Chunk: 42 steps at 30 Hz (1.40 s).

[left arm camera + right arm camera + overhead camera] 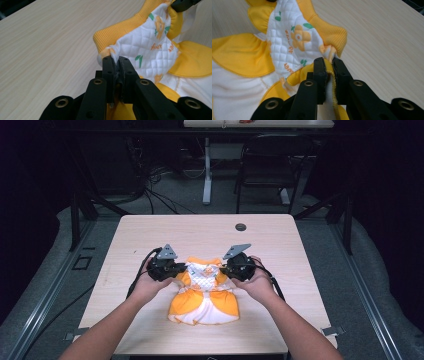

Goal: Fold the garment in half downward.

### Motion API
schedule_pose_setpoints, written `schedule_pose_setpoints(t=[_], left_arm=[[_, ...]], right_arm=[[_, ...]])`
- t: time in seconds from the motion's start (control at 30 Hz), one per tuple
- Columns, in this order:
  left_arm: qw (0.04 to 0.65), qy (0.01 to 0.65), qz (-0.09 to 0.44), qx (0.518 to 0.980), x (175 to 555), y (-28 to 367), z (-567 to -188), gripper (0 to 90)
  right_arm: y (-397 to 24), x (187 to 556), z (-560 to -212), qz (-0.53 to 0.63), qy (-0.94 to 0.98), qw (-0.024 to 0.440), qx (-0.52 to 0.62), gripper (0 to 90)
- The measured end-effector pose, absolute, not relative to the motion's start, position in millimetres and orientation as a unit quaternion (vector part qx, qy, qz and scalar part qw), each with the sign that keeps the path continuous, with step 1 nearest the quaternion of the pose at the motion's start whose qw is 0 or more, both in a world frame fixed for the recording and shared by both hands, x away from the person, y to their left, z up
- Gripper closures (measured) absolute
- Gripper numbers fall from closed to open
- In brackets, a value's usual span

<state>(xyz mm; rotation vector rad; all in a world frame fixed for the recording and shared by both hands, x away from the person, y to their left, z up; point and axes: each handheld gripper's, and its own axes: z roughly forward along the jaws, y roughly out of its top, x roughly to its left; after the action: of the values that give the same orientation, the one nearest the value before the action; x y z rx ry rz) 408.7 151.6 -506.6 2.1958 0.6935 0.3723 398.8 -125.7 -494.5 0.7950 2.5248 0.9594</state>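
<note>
At the left of the high view my left gripper (172, 268) is clamped on the left shoulder of the small orange and white dress (204, 296), which lies flat at the centre of the bench (150, 232), its skirt fanned toward the lower edge of the frame. In the left gripper view the jaws are pressed together on a pinch of the quilted white bodice (145, 47) just under the orange ribbed collar (117, 31). Moving right, my right gripper (231, 269) mirrors it, clamped on the other shoulder; in the right gripper view a fold of orange edging and white fabric sits between the nearly closed jaws. I judge the step to be lifting or spreading the dress by its shoulders. To do it well I should keep both pinches firm, raise both hands together at an even height, and pull gently apart so the bodice goes taut without the thin fold slipping out. The high view gives me the whole garment and how symmetrical my hands are; the gripper views give what it cannot, namely how little cloth each jaw pair actually holds, and the flower print (299, 37) and lettering.
</note>
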Motion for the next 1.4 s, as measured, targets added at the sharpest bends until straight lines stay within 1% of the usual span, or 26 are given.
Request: schedule_pose_setpoints(t=[0.33, 0.4, 0.63, 0.73, 0.93, 1.03, 1.1, 1.3, 1.4], left_arm=[[0.392, 0.258, 0.14, 0.872, 392, 151, -518, 84.5], [0.395, 0.257, 0.139, 0.871, 389, 152, -520, 84.4], [0.403, 0.25, 0.126, 0.871, 377, 153, -530, 83.6], [0.409, 0.248, 0.113, 0.871, 372, 154, -532, 83.2], [0.413, 0.243, 0.101, 0.872, 362, 157, -540, 78.8], [0.418, 0.241, 0.096, 0.871, 355, 160, -544, 75.8], [0.423, 0.239, 0.09, 0.869, 352, 161, -546, 74.5], [0.436, 0.242, 0.083, 0.863, 336, 166, -548, 72.5], [0.447, 0.246, 0.078, 0.857, 331, 168, -545, 68.1]], right_arm=[[-125, 384, -506, 0.329, 0.89, 0.159, 0.273, 82.2], [-126, 381, -509, 0.332, 0.889, 0.151, 0.278, 82.2], [-131, 363, -522, 0.347, 0.883, 0.146, 0.281, 81.5], [-132, 360, -523, 0.351, 0.882, 0.142, 0.281, 81.3], [-134, 347, -529, 0.365, 0.88, 0.129, 0.273, 79.2], [-136, 336, -532, 0.371, 0.881, 0.121, 0.269, 76.1], [-136, 332, -535, 0.371, 0.881, 0.119, 0.267, 75.6], [-140, 320, -540, 0.369, 0.883, 0.112, 0.268, 71.5], [-145, 315, -538, 0.381, 0.877, 0.109, 0.273, 68.7]])
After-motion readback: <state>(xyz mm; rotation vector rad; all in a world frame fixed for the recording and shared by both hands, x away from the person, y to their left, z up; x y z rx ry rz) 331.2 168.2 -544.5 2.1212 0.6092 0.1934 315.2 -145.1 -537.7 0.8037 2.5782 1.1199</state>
